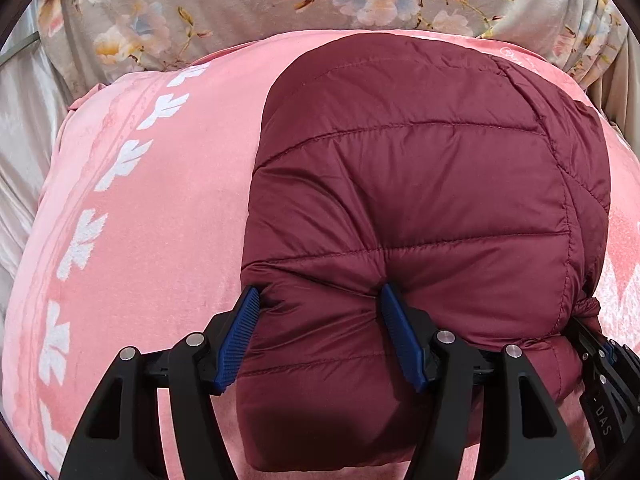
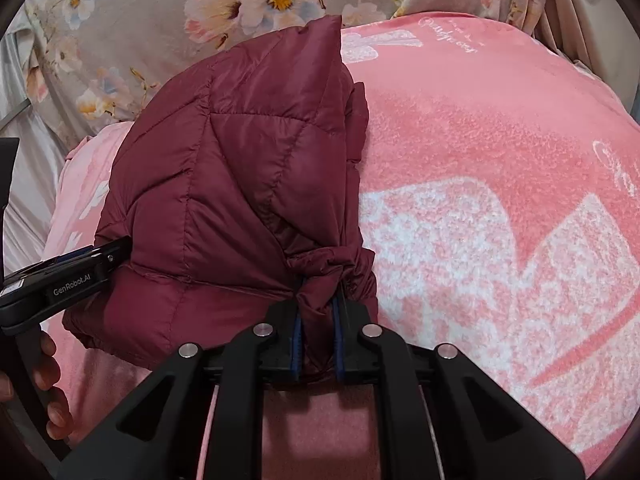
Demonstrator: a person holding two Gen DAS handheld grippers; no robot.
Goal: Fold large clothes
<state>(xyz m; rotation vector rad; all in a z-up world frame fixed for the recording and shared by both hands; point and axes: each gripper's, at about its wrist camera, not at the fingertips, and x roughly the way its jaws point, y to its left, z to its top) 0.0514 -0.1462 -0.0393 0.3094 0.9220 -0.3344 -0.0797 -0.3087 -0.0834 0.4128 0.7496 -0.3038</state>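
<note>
Jacket [image 1: 420,200] near bed's front edge: my right tongs [image 2: 318,340] pinch its hem, left tongs [image 1: 320,336] clamp a thick fold; I'd lower both evenly.

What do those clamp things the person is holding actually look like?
Each gripper is a black plastic frame with angular cut-out arms and round silver pivot pins. The left gripper has two dark blue ribbed pads; the right gripper has the same blue pads. Seen from the right wrist camera, the left one's side carries white "GenRobot.AI" lettering.
</note>
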